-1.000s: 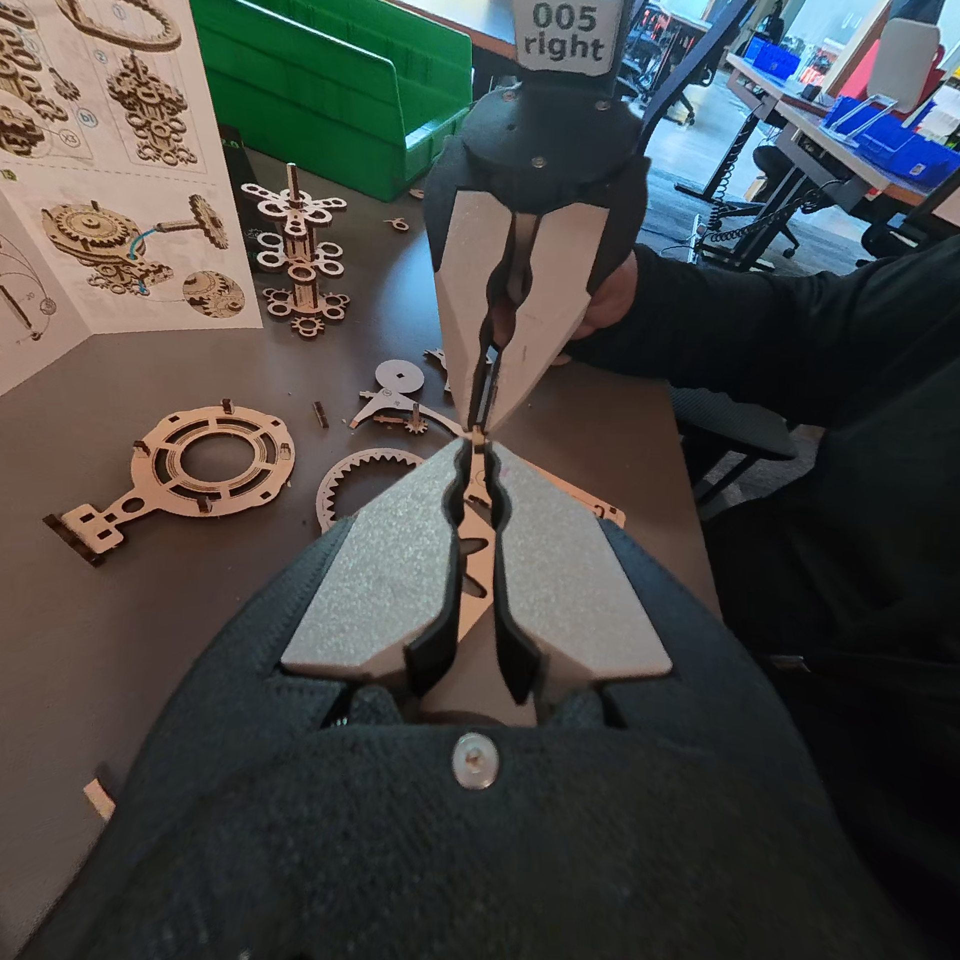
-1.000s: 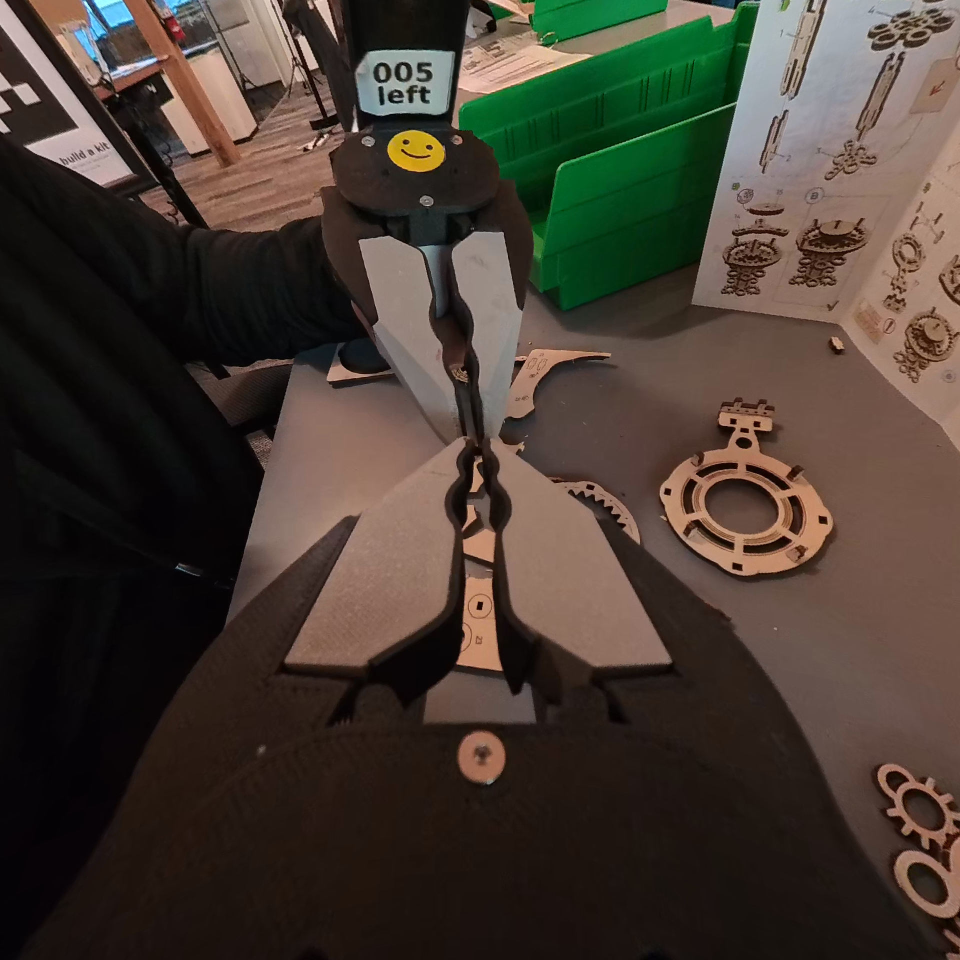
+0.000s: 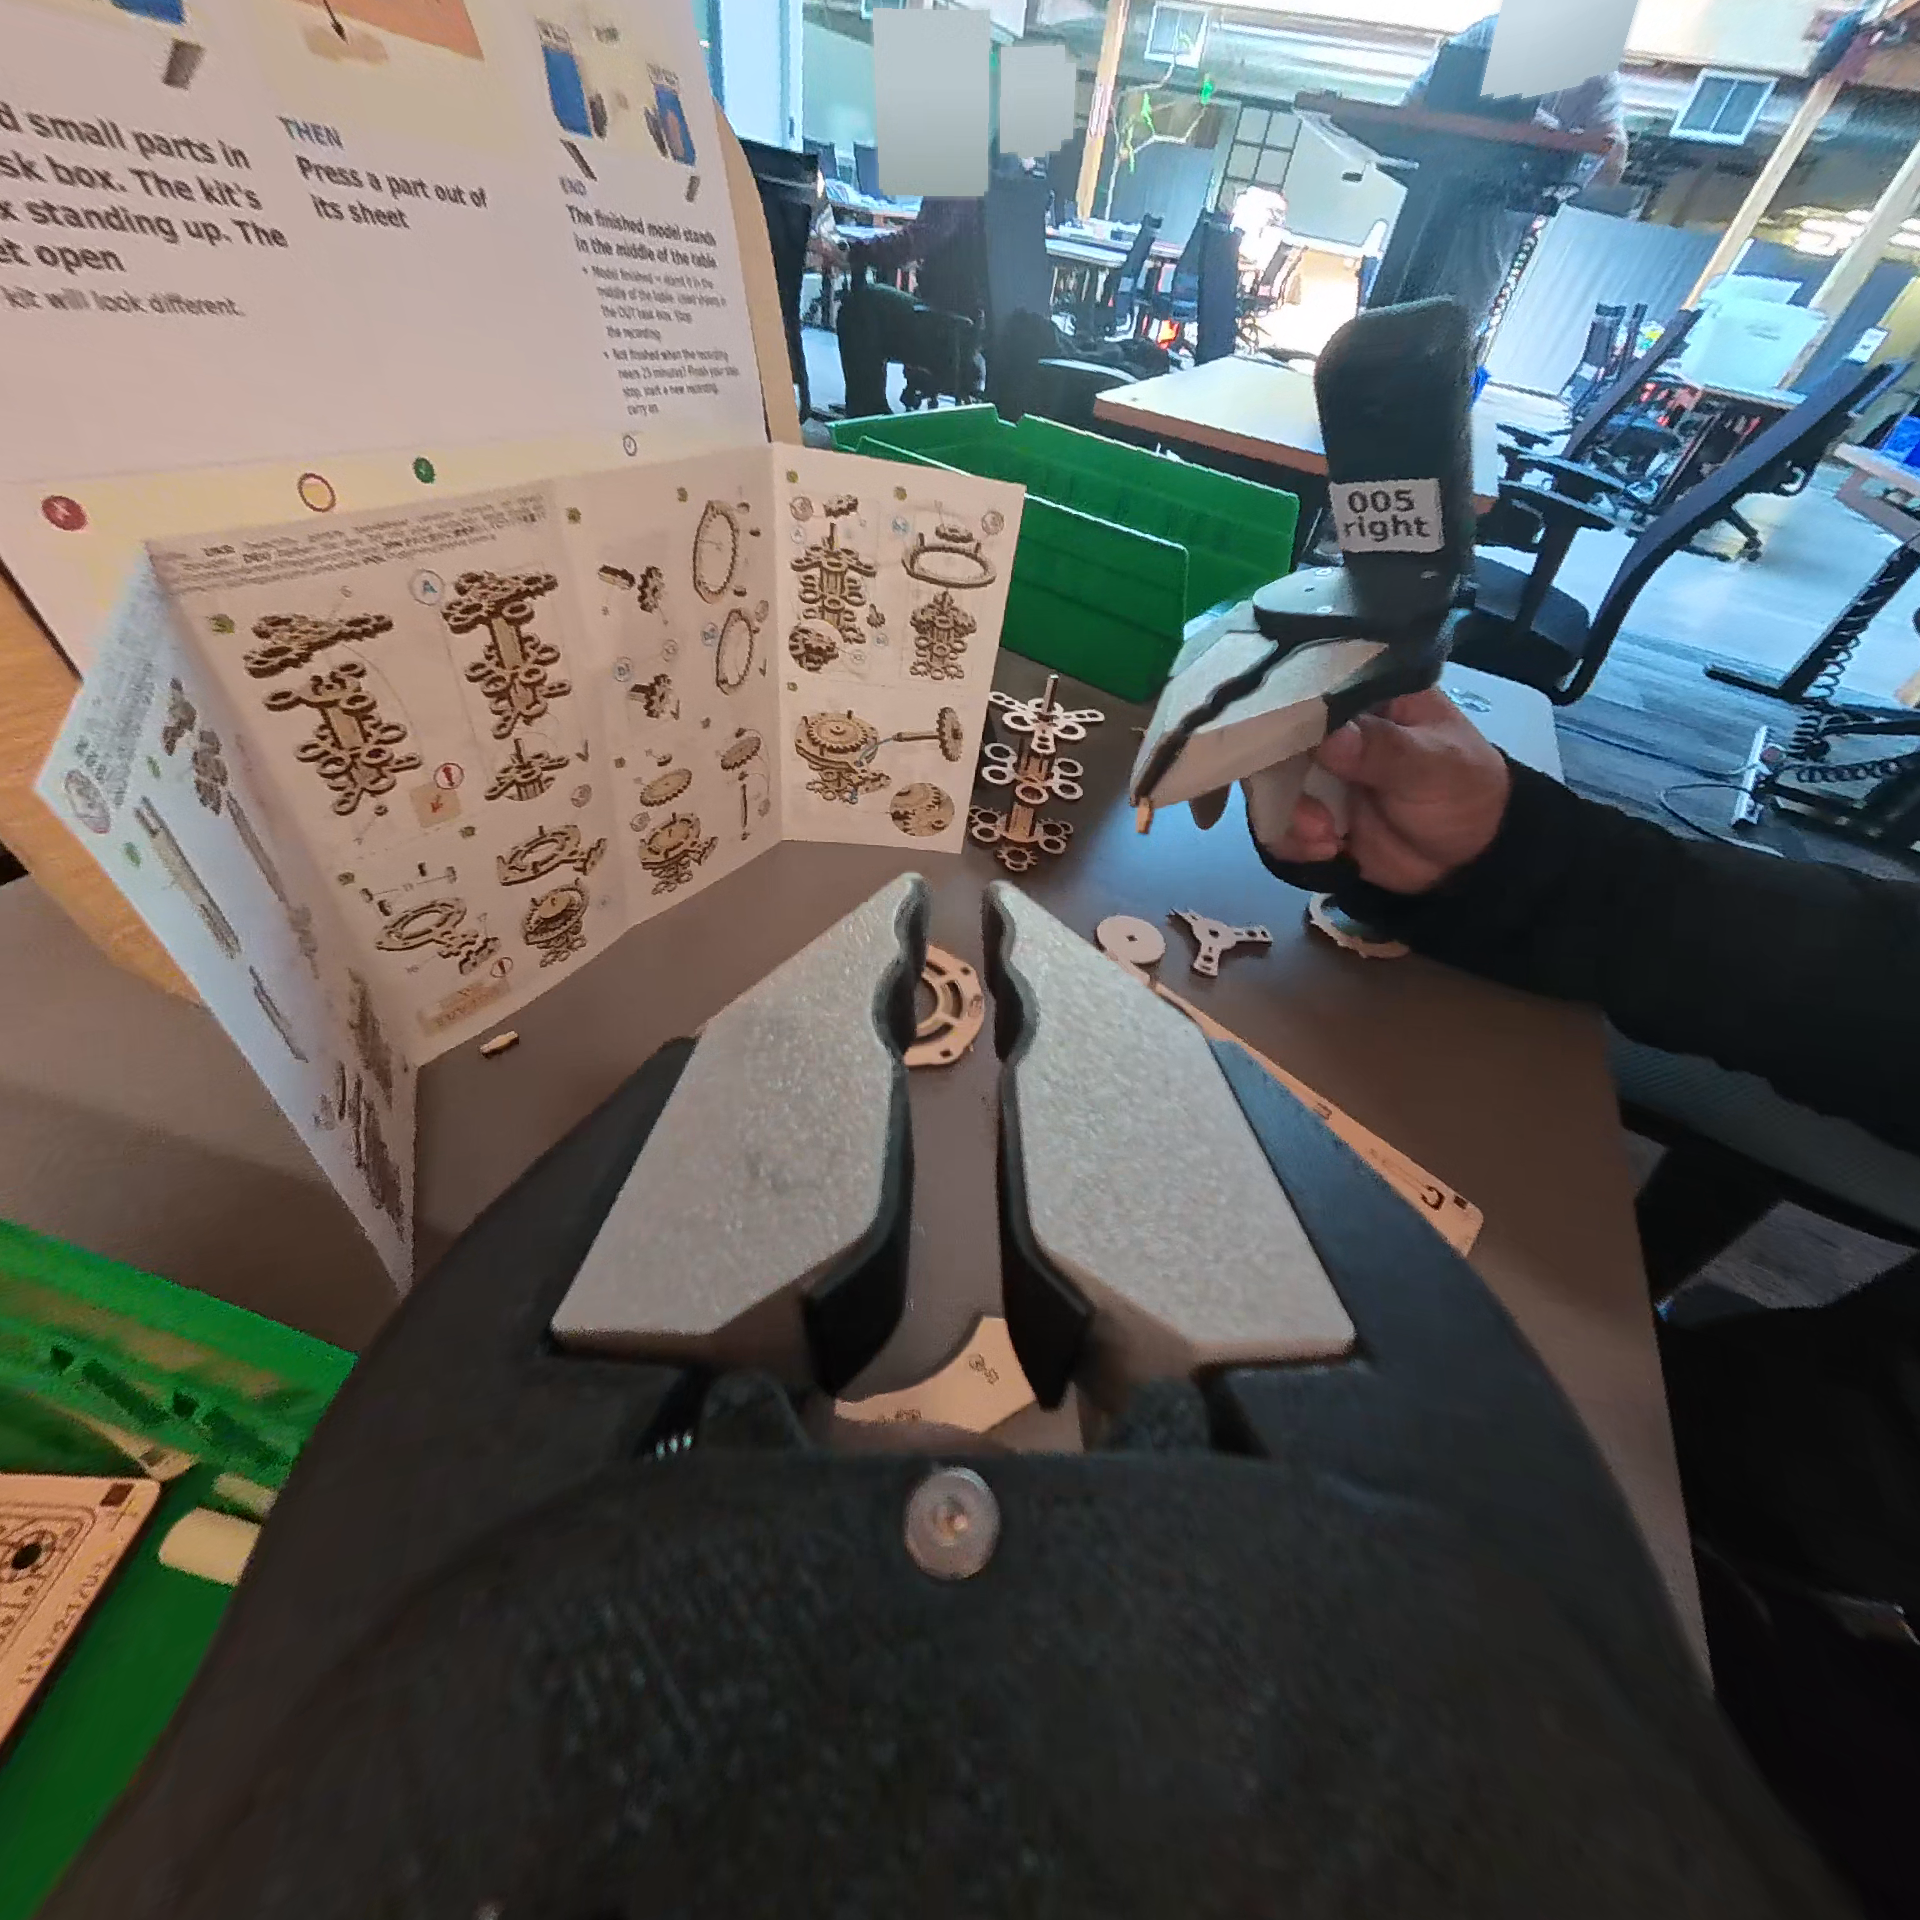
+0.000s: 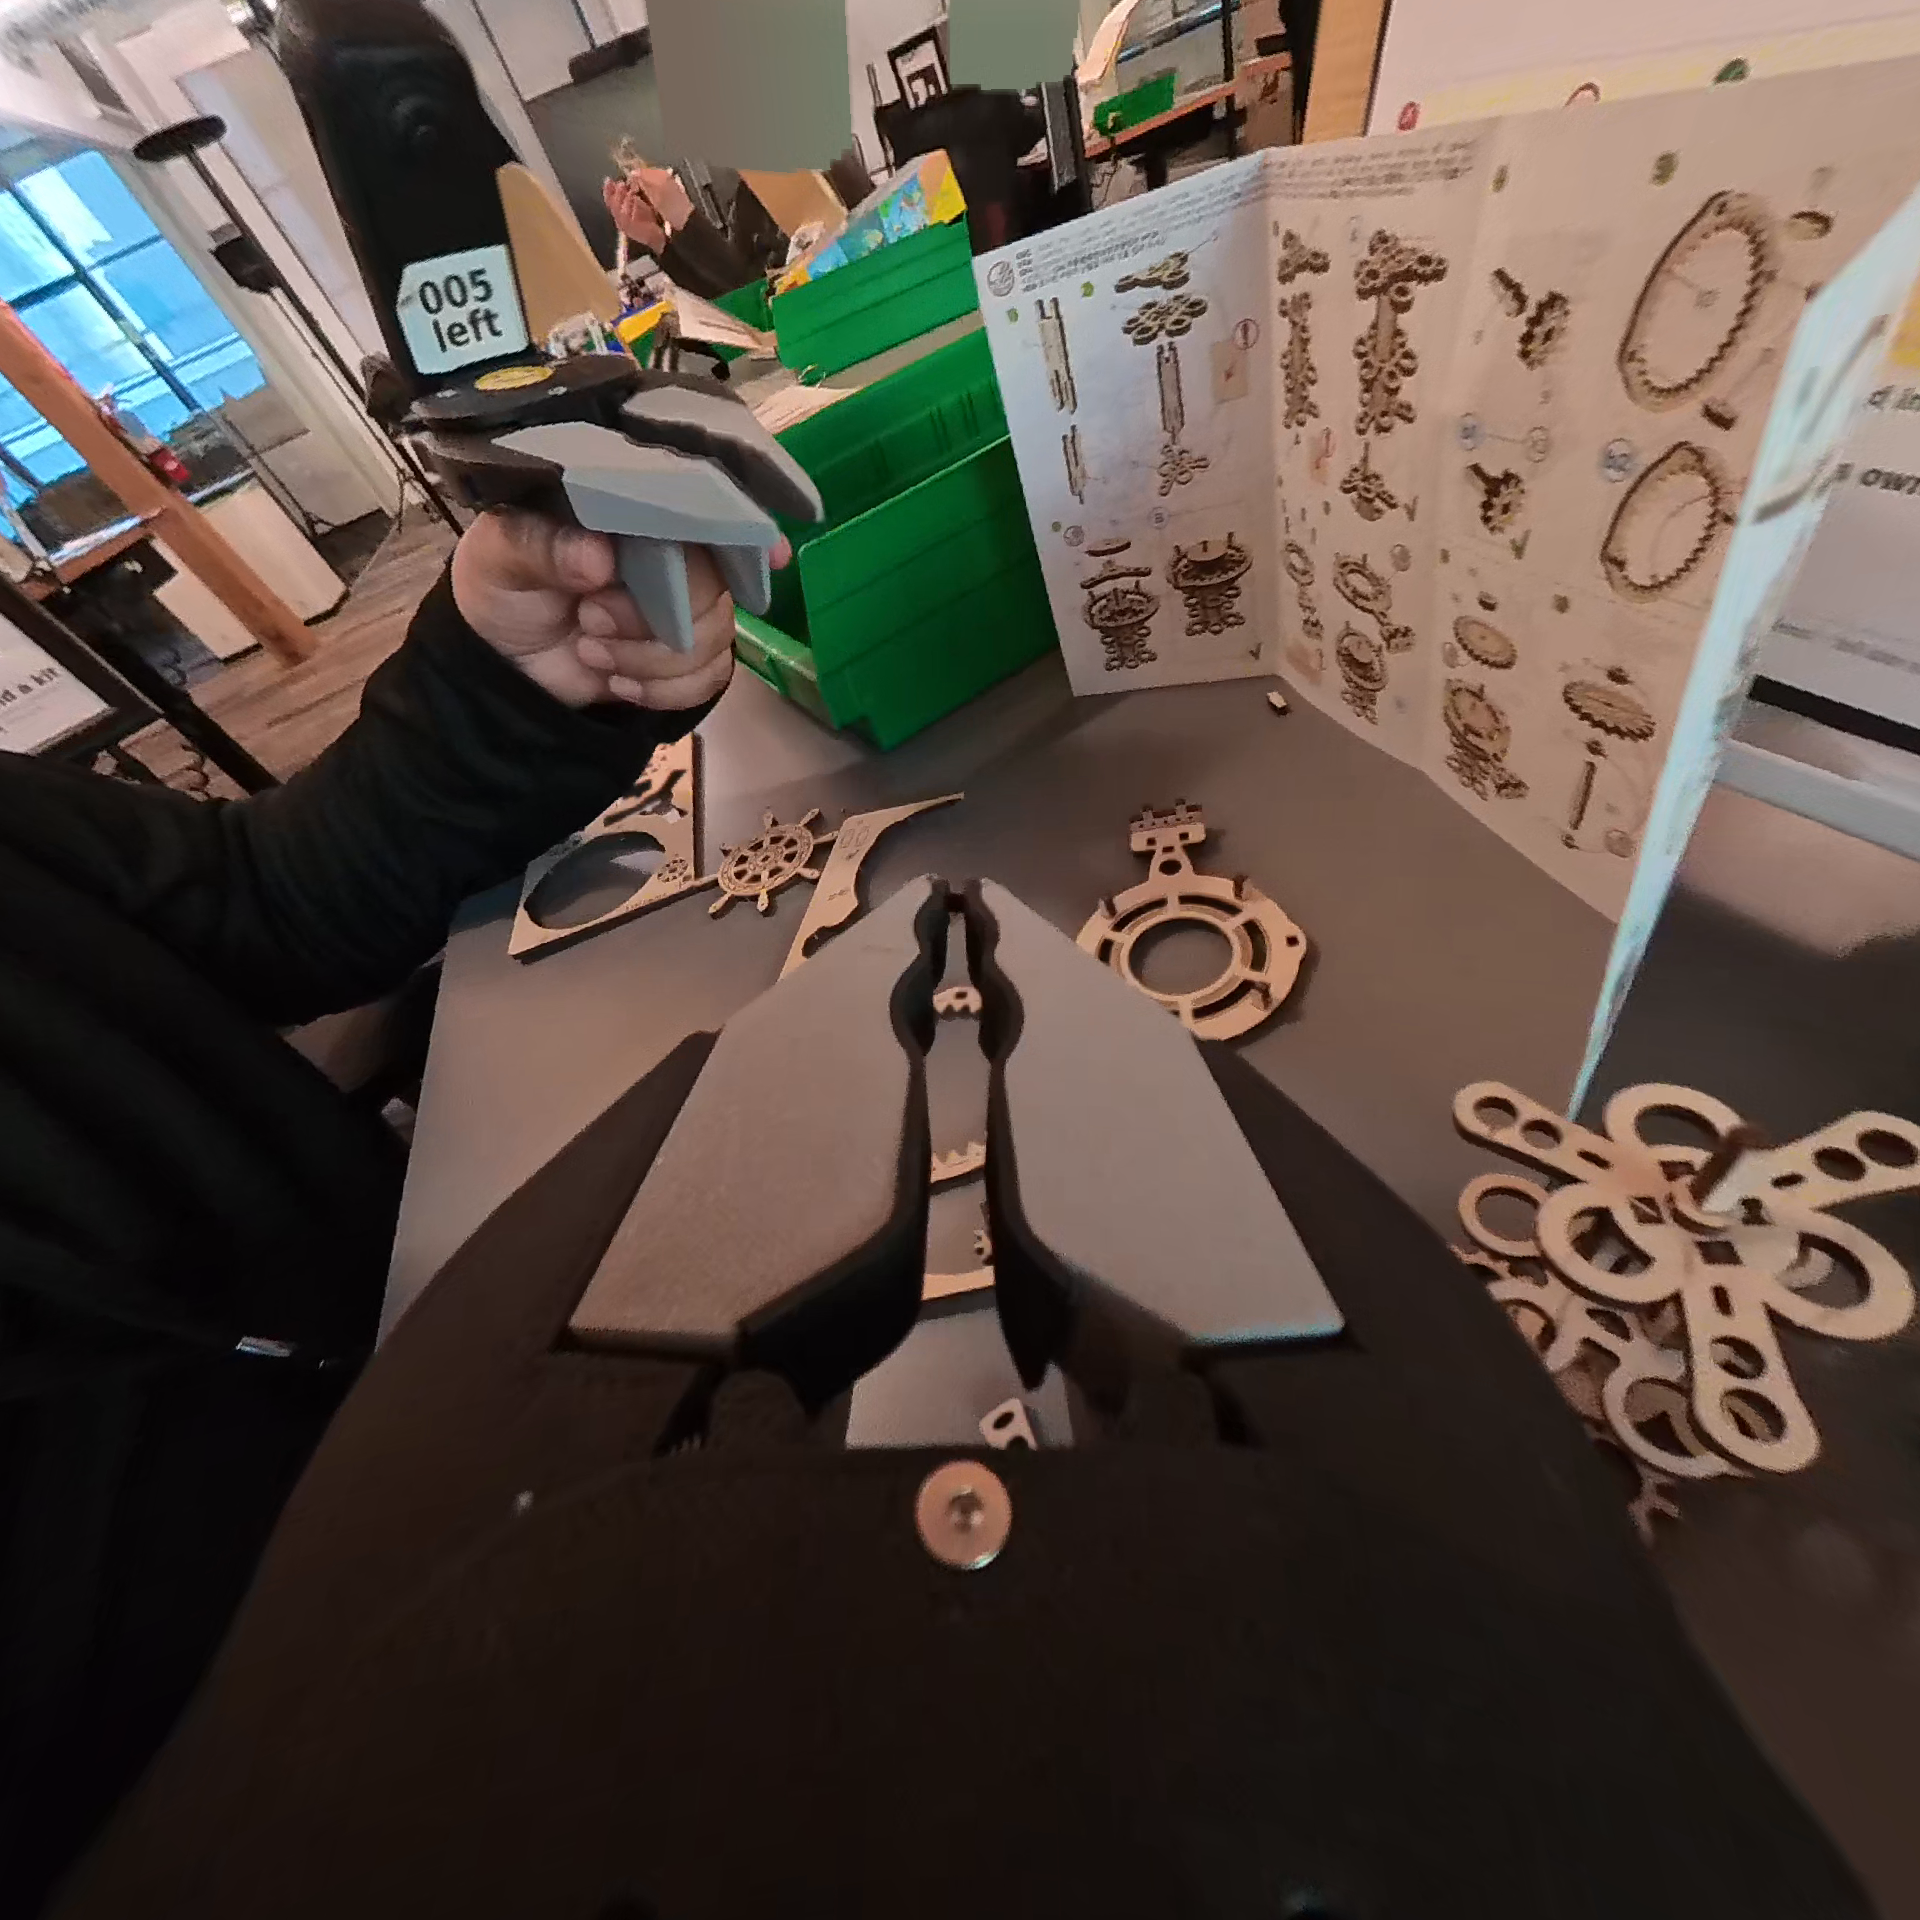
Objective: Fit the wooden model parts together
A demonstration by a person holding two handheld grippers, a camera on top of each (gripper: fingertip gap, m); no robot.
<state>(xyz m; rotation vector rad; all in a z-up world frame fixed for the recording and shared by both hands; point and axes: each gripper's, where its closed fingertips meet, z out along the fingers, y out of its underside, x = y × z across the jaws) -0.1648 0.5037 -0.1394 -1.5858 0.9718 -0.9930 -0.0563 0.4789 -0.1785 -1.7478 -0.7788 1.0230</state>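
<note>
Two grippers hover above the dark table. Low centre of the left wrist view, the left gripper (image 3: 953, 914) gapes slightly, empty. Mid-frame lies the round wooden ring plate (image 4: 1193, 958): thin, light, likely brittle, best pinched at its rim. Upper right, the right gripper (image 3: 1146, 814) pinches a tiny wooden peg (image 3: 1144, 824).

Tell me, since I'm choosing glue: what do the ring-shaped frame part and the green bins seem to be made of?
The ring-shaped frame part looks like thin laser-cut plywood: pale, matt faces with darker brown cut edges and crisp slots. The green bins look like moulded plastic: uniform saturated colour, smooth slightly glossy walls with ribbed steps. Neither can be confirmed by look alone.
</note>
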